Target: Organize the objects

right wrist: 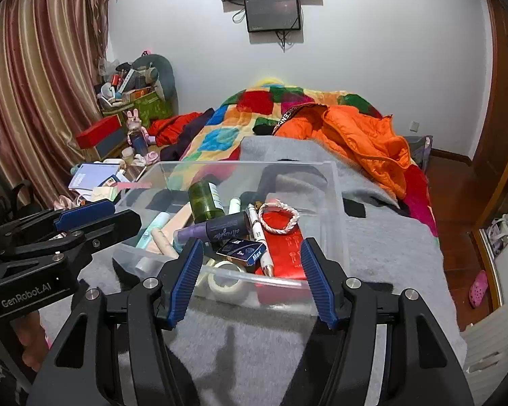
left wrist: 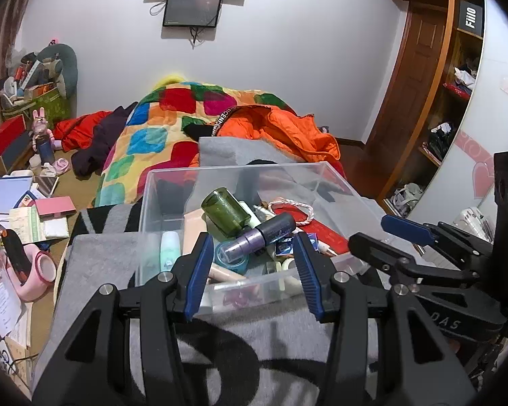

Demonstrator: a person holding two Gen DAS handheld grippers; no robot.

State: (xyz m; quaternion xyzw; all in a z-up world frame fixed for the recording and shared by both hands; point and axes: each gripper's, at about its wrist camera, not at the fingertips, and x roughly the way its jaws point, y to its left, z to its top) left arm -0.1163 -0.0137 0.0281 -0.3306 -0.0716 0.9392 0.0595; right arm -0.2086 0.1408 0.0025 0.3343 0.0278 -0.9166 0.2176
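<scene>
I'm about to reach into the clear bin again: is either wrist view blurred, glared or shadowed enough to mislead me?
Left wrist: sharp, strong fisheye bending of the wardrobe; the left gripper casts dark shadows on the grey blanket. Right wrist: sharp too, soft reflections on the clear bin, its contents readable; black corner vignetting in both.

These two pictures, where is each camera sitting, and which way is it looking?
Left wrist view: sits on the left hand-held gripper, looking along its open blue fingers into the clear bin; the right hand-held gripper shows at the right edge.
Right wrist view: sits on the right hand-held gripper, facing the same bin; the left one shows at left.
Shared: the bin, green bottle, patchwork quilt, wall screens.
</scene>
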